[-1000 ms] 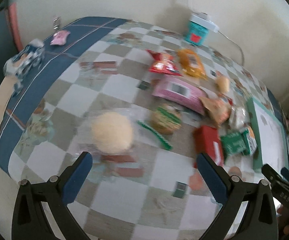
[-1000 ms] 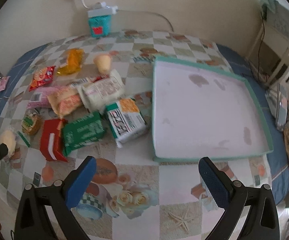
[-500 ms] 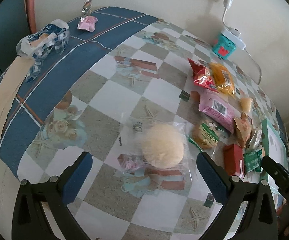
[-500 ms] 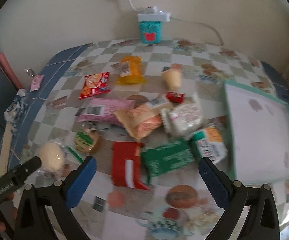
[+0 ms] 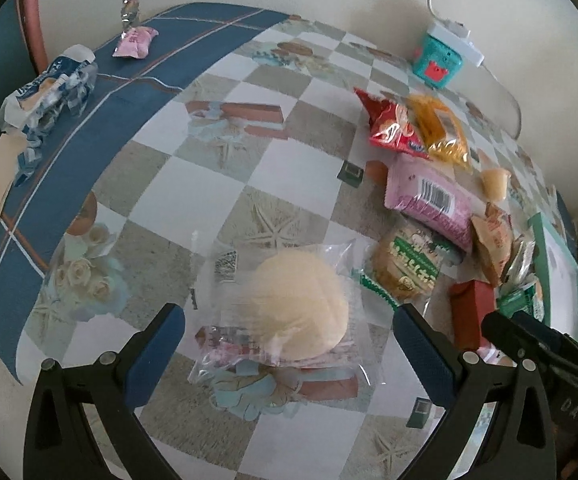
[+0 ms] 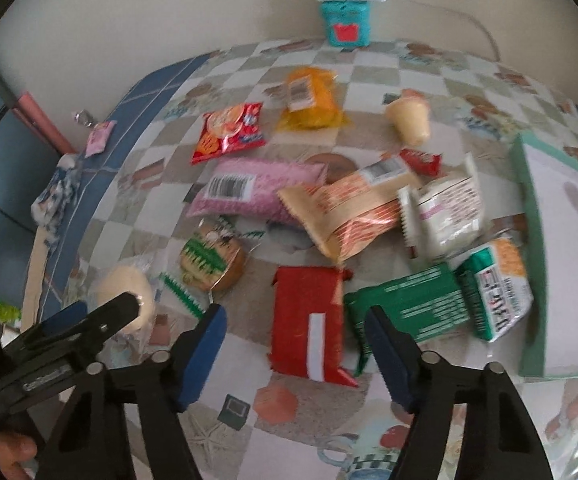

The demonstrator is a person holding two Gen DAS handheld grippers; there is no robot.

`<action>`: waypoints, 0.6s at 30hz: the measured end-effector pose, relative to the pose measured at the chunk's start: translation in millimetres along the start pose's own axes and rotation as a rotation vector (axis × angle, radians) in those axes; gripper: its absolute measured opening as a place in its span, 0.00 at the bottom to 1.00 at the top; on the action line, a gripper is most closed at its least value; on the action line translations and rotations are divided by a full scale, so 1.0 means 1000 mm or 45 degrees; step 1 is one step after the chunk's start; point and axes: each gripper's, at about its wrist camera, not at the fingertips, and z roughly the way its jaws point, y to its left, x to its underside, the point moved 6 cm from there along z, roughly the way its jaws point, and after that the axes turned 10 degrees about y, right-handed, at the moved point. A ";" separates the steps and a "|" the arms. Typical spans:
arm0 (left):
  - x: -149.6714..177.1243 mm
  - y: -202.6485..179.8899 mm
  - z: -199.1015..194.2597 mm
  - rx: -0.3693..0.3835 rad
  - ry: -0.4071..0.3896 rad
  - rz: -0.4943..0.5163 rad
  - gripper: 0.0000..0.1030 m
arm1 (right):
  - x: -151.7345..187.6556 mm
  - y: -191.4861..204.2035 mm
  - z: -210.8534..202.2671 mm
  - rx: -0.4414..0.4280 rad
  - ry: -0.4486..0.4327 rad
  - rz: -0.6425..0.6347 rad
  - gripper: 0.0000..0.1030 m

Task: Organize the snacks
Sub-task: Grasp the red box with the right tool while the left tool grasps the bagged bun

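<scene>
Left tool (image 5: 289,350): jaws stood wide apart over the desk (image 5: 289,160), the clear-wrapped round bun (image 5: 297,312) lying between the blue pads, untouched by either.
Right tool (image 6: 295,350): jaws had just been closing yet stood apart — the near end of the red packet (image 6: 309,316) lay between the pads, not pressed.
Beside the red packet: a green packet (image 6: 409,304), its left end just beside the right pad.
Middle of the desk: a green-labelled round cake (image 6: 211,258), a pink barcode pouch (image 6: 253,192), a tan-and-orange striped bag (image 6: 353,212) and a white wrapped snack (image 6: 445,208) — crowded, several overlapping.
Right edge: a green-rimmed tray (image 6: 529,216), with no snack on the part in view.
Farther back: a red chip bag (image 6: 231,132), an orange packet (image 6: 309,100), a pale cup (image 6: 409,120).
By the wall: a teal box (image 6: 347,20).
</scene>
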 end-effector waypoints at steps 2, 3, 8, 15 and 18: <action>0.000 -0.002 0.003 -0.011 0.007 0.006 1.00 | 0.002 0.001 0.005 -0.001 0.022 -0.006 0.71; -0.001 -0.003 0.003 -0.014 0.005 0.012 1.00 | 0.002 0.000 0.007 0.005 0.029 -0.006 0.68; -0.004 -0.007 0.010 -0.053 0.012 0.023 0.97 | 0.000 -0.005 0.009 0.022 0.035 -0.001 0.60; -0.008 0.001 0.012 -0.074 0.007 -0.001 0.87 | 0.004 0.005 0.016 -0.012 0.079 -0.043 0.55; -0.009 0.005 0.012 -0.093 0.002 -0.009 0.85 | 0.005 0.006 0.020 0.000 0.092 -0.050 0.54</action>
